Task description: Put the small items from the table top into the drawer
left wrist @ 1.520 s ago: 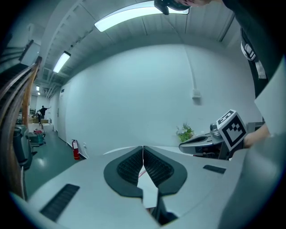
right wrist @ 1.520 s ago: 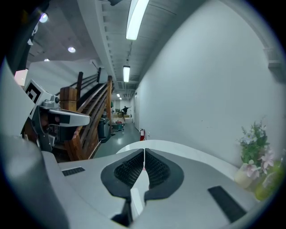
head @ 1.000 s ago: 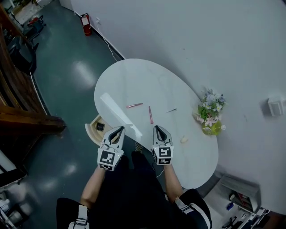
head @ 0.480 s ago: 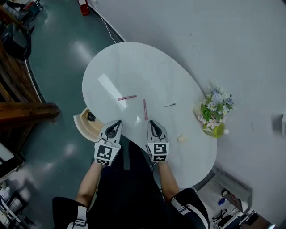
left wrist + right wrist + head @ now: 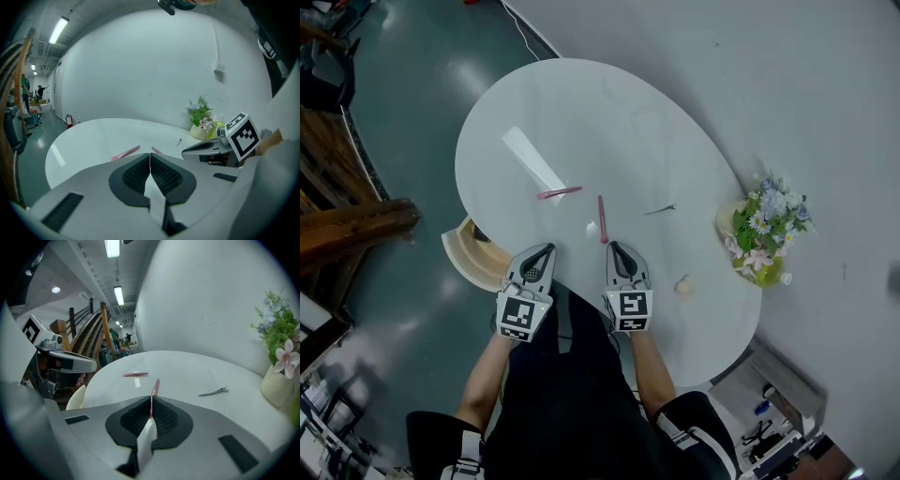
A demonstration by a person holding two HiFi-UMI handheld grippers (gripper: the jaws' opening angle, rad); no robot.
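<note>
On the white oval table (image 5: 581, 112) lie two pink sticks (image 5: 560, 193) (image 5: 603, 219), a thin silver hair clip (image 5: 660, 209) and a small cream piece (image 5: 682, 285). The cream drawer (image 5: 467, 255) stands pulled out at the table's left edge, with a dark item inside. My left gripper (image 5: 541, 251) hovers at the near edge beside the drawer, shut and empty (image 5: 150, 157). My right gripper (image 5: 617, 247) is shut too (image 5: 151, 399), with nothing between its jaws. Its tip points at the nearer pink stick (image 5: 154, 386), which lies on the table just ahead.
A vase of flowers (image 5: 766, 228) stands at the table's right edge against the white wall. Wooden furniture (image 5: 347, 225) and a dark green floor lie to the left. The person's legs are below the near table edge.
The head view has shifted, so the table sits higher and further left in the picture. Both grippers stay shut at the near edge. The items on the table have not moved.
</note>
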